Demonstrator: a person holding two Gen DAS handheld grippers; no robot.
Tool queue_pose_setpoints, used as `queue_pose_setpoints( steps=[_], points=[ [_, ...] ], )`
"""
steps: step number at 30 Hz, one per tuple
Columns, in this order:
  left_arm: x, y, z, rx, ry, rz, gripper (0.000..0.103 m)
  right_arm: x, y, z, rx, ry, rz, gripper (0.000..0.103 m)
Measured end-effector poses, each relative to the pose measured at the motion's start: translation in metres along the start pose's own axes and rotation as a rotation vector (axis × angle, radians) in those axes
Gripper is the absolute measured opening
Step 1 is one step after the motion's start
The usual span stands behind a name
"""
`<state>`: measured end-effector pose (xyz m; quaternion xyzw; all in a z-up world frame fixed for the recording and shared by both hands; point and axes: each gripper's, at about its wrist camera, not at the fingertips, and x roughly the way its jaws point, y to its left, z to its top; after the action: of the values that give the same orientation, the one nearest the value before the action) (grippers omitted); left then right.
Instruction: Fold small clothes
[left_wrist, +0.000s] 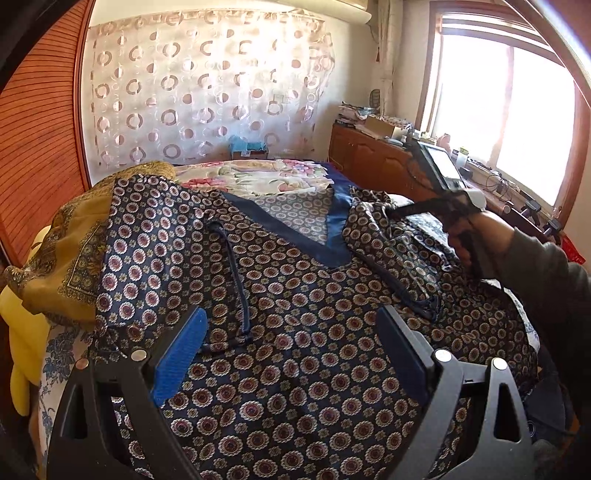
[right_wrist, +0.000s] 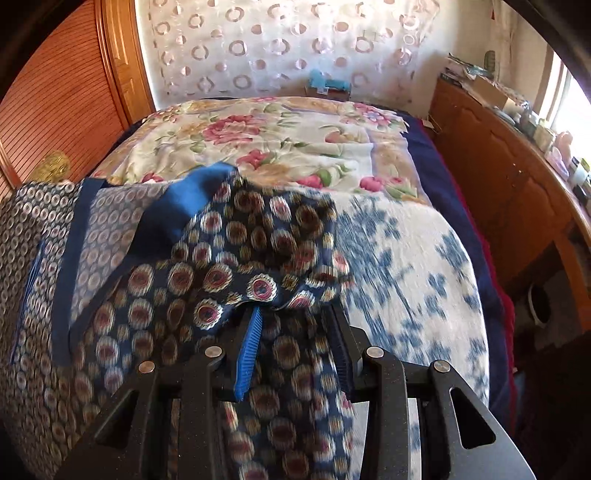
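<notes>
Silky patterned garment (left_wrist: 295, 295) spread on the bed (right_wrist: 406, 240), both tools above it.
Right tool (right_wrist: 291, 317) tilts down, jaws clamped on a bunched fold (near the blue neckline (right_wrist: 177, 210)); left tool (left_wrist: 291, 343) hovers, wide apart, empty.

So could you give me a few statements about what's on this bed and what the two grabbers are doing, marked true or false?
1. The right gripper has patterned garment fabric bunched between its fingers. True.
2. The left gripper is clamped on the cloth. False: its fingers stand apart above the fabric.
3. The garment has a plain blue neckline band. True.
4. A green towel lies under the garment. False: a white cover with blue flowers shows beside it.
5. A mustard patterned cloth lies beside the garment. True.
</notes>
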<state>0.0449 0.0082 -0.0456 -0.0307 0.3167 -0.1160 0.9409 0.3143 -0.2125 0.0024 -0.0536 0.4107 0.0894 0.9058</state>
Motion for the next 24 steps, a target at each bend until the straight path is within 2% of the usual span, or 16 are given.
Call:
queue_pose_setpoints(
  steps=[5, 8, 13, 17, 21, 22, 23, 24],
  points=[
    [-0.001, 0.012, -0.005, -0.025, 0.004, 0.012, 0.093, -0.022, 0.028, 0.019, -0.049, -0.155, -0.003, 0.038],
    [0.000, 0.018, -0.005, -0.038, 0.003, 0.017, 0.093, -0.038, 0.034, 0.021, -0.033, -0.185, 0.034, 0.038],
    [0.000, 0.026, -0.004, -0.047, -0.005, 0.025, 0.093, -0.042, 0.045, 0.013, -0.066, -0.140, 0.054, 0.038],
    [0.004, 0.031, 0.001, -0.042, -0.008, 0.036, 0.093, -0.034, 0.045, 0.002, -0.114, -0.096, 0.027, 0.038],
    [0.011, 0.044, 0.009, -0.036, 0.001, 0.064, 0.093, -0.022, 0.029, 0.001, -0.103, -0.075, 0.018, 0.038],
    [0.013, 0.049, 0.011, -0.037, 0.004, 0.073, 0.093, -0.021, 0.024, 0.000, -0.103, -0.076, 0.011, 0.041],
    [0.014, 0.052, 0.013, -0.039, 0.006, 0.081, 0.093, -0.022, 0.019, 0.003, -0.100, -0.076, 0.010, 0.049],
    [0.016, 0.056, 0.015, -0.041, 0.008, 0.090, 0.093, -0.020, 0.016, 0.003, -0.098, -0.074, 0.017, 0.051]
  ],
)
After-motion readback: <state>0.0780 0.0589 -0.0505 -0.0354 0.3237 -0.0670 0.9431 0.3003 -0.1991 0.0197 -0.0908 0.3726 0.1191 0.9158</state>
